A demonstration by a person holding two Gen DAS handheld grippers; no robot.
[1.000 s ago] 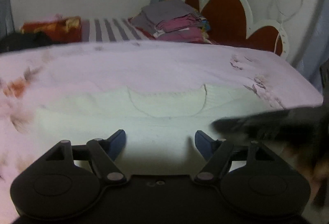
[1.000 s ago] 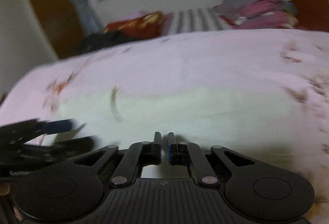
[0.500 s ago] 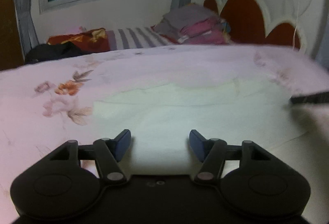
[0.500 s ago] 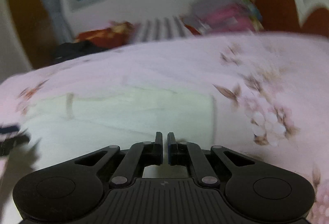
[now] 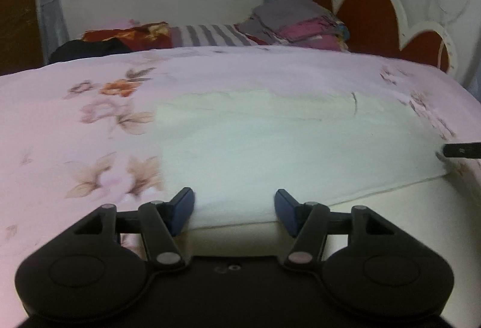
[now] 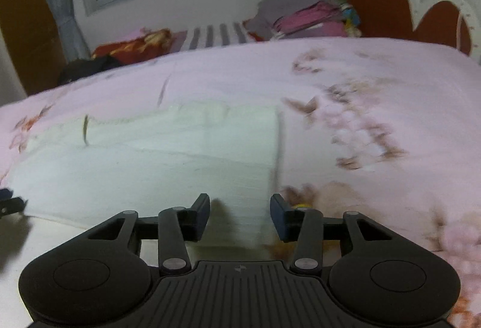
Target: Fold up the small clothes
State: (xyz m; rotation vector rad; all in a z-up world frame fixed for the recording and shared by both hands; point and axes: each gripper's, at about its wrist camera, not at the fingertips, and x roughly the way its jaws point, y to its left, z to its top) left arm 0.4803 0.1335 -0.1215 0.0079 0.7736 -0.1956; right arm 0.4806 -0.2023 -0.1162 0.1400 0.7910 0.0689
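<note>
A pale cream garment [image 5: 270,147] lies flat on the pink floral bedsheet [image 5: 60,123]. In the left wrist view my left gripper [image 5: 234,207] stands open over the garment's near left corner, and the cloth's edge runs between its blue pads without being pinched. In the right wrist view my right gripper [image 6: 239,213] hovers at the near right corner of the garment [image 6: 150,153]. Its jaws are opening, with cloth between them but not pressed. Each gripper's tip shows at the edge of the other view: right gripper [image 5: 460,150], left gripper [image 6: 9,203].
A stack of folded clothes [image 5: 297,24] sits at the far side by the red scalloped headboard [image 5: 369,12]. A striped cloth [image 5: 210,35], a red cloth [image 5: 129,35] and a dark heap [image 5: 87,50] lie along the far edge under the window.
The right gripper went from shut to open. Both grippers slid apart along the garment's near edge, the left to its left corner, the right to its right corner.
</note>
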